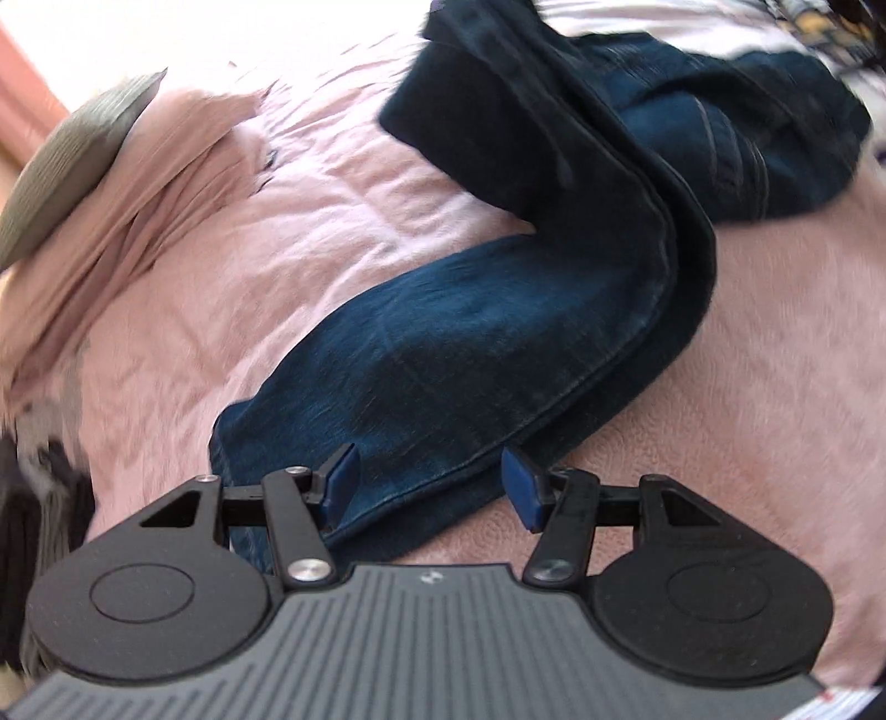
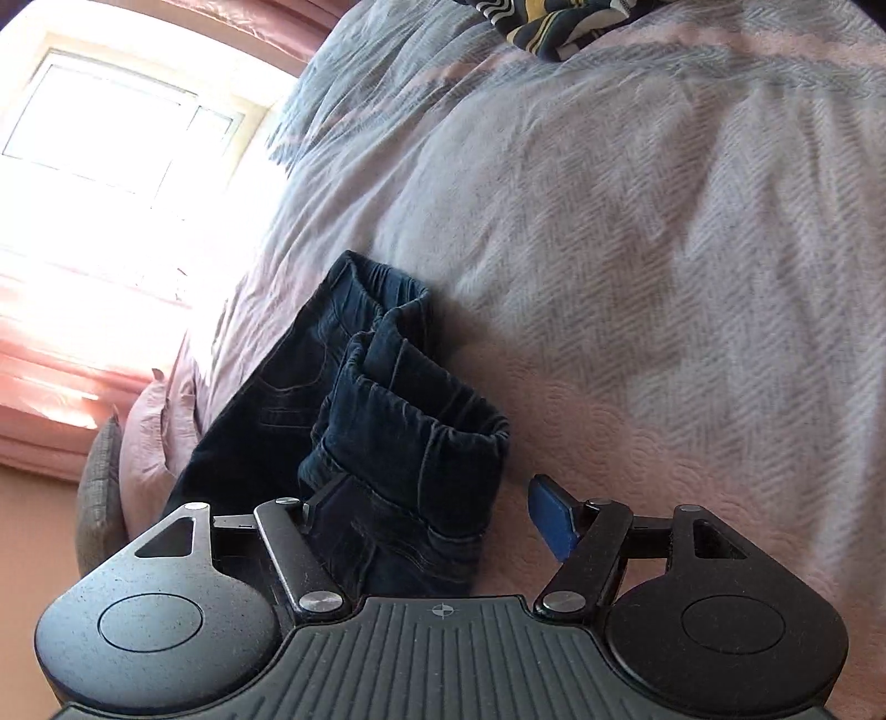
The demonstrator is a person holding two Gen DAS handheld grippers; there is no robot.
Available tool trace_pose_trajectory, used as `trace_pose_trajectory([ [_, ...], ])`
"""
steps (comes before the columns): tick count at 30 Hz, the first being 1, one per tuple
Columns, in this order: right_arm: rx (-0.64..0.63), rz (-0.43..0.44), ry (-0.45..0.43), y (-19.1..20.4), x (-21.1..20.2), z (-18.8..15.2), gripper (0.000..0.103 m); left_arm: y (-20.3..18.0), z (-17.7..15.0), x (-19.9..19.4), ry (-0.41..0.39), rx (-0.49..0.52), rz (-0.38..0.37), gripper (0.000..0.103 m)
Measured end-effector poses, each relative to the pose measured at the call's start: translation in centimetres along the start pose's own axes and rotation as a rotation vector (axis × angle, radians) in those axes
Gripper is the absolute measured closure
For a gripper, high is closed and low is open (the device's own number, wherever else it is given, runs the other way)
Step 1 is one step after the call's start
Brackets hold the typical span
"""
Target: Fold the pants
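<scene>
1. Spread across the pink quilted bedspread (image 1: 310, 232): the dark blue denim pants (image 1: 476, 343), bent and bunched, legs running toward the left wrist camera, waistband end rumpled under the right one. Needs flattening before any fold.
2. Worth noting at the far edge: an olive-grey round cushion (image 1: 61, 166) and a striped black-and-yellow cloth (image 2: 554, 22), both well apart from the denim; no clearing needed.
3. At the leg hem: left gripper (image 1: 432, 482), blue pads spread about halfway, hem cloth lying between them but not pinched. Best to close only once both layers of the hem sit squarely between the pads.
4. At the waistband: right gripper (image 2: 426, 520), jaws spread, right pad clear of the cloth, left pad hidden behind the gathered elastic band (image 2: 437, 421); nothing clamped. Best to catch the whole doubled band, not one layer.
5. Judged next: pull both ends taut and level, smoothing the bend.
</scene>
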State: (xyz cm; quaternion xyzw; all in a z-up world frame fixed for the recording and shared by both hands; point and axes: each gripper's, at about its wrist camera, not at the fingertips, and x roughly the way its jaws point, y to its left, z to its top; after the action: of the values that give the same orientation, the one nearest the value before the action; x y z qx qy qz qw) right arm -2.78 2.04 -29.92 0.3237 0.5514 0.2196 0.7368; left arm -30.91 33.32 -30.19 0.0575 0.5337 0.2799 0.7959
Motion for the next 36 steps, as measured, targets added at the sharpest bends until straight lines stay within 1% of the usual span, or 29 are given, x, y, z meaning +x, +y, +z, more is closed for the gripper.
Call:
trace_pose_trajectory([
  [2,0.026,0.018,-0.001,-0.3,0.8,0.0,0.037,-0.6,-0.2,0.8,-0.002,0.054,-0.001,0.050],
  [4,0.052,0.015,0.008,-0.8,1.5,0.0,0.036,-1.0,-0.3,1.3,-0.005,0.097,0.015,0.051],
  [6,0.055,0.011,0.014,-0.8,1.9,-0.2,0.036,-1.0,-0.2,1.4,-0.022,0.107,0.015,0.055],
  [7,0.051,0.015,0.016,-0.9,2.0,-0.2,0.036,-0.9,0.0,1.5,-0.028,0.114,0.016,0.061],
  [8,0.048,0.016,0.017,-0.9,2.1,-0.1,0.036,-0.8,0.2,1.6,-0.045,0.126,0.000,0.082],
  [9,0.050,0.021,0.016,-0.8,2.2,-0.1,0.036,-0.4,0.5,1.5,-0.059,0.131,-0.025,0.099],
  [10,0.057,0.035,0.012,-0.8,2.2,0.0,0.037,0.2,1.0,1.3,-0.069,0.123,-0.026,0.099],
  [11,0.066,0.053,0.007,-0.7,2.3,0.1,0.037,1.2,1.6,0.9,-0.090,0.091,-0.014,0.100],
  [12,0.075,0.077,0.002,-0.6,2.4,0.3,0.039,2.7,2.4,0.5,-0.110,0.036,-0.009,0.100],
  [13,0.081,0.088,-0.003,-0.4,2.4,0.4,0.056,4.5,3.3,0.1,-0.127,-0.023,-0.006,0.100],
  [14,0.072,0.087,-0.010,0.0,2.6,0.8,0.083,6.8,4.4,-0.3,-0.149,-0.094,0.003,0.100],
  [15,0.057,0.086,-0.007,0.3,2.6,1.1,0.085,9.1,5.6,-0.7,-0.171,-0.153,0.020,0.100],
  [16,0.041,0.082,-0.007,0.8,2.4,1.5,0.090,11.4,6.6,-0.8,-0.182,-0.197,0.048,0.100],
  [17,0.019,0.093,-0.016,1.5,1.9,1.9,0.094,14.0,7.8,-0.9,-0.192,-0.236,0.088,0.100],
  [19,-0.046,0.116,-0.052,3.3,0.2,2.7,0.097,18.9,10.0,-0.7,-0.211,-0.301,0.158,0.100],
  [21,-0.074,0.158,-0.084,4.7,-2.0,3.5,0.097,25.0,12.5,-0.3,-0.222,-0.410,0.240,0.100],
  [23,-0.113,0.160,-0.108,6.0,-4.2,4.1,0.098,30.4,14.3,0.6,-0.208,-0.519,0.296,0.099],
  [24,-0.117,0.172,-0.135,6.0,-5.5,4.2,0.098,32.5,15.0,1.6,-0.169,-0.564,0.318,0.090],
  [25,-0.111,0.174,-0.168,6.4,-6.6,4.4,0.098,34.0,15.4,2.7,-0.130,-0.598,0.342,0.088],
  [26,-0.096,0.161,-0.194,6.1,-8.0,4.7,0.098,35.8,15.8,4.3,-0.059,-0.630,0.365,0.065],
  [27,-0.077,0.149,-0.220,5.6,-9.2,5.1,0.098,36.8,15.6,5.6,-0.007,-0.636,0.346,0.051],
  [28,-0.062,0.130,-0.243,5.1,-10.3,5.6,0.098,37.2,15.2,6.6,0.029,-0.644,0.327,0.052],
  [29,-0.058,0.091,-0.250,4.7,-11.1,6.1,0.098,37.2,14.5,7.4,0.060,-0.664,0.303,0.052],
  [30,-0.070,0.038,-0.234,4.2,-11.4,6.7,0.098,36.9,13.5,8.0,0.091,-0.692,0.259,0.052],
  [31,-0.082,-0.006,-0.223,3.9,-11.4,6.9,0.098,35.9,11.3,8.1,0.120,-0.733,0.187,0.052],
  [32,-0.077,-0.033,-0.206,3.4,-11.2,7.0,0.098,34.8,9.9,8.2,0.133,-0.767,0.128,0.051],
  [33,-0.071,-0.049,-0.192,2.9,-11.0,6.8,0.098,33.0,7.7,8.1,0.155,-0.808,0.048,0.051],
  [34,-0.071,-0.073,-0.192,2.7,-10.7,6.6,0.098,31.5,6.1,8.0,0.176,-0.836,-0.005,0.051],
  [36,-0.065,-0.105,-0.203,2.0,-10.2,6.2,0.097,27.4,1.6,7.2,0.229,-0.906,-0.125,0.051],
])
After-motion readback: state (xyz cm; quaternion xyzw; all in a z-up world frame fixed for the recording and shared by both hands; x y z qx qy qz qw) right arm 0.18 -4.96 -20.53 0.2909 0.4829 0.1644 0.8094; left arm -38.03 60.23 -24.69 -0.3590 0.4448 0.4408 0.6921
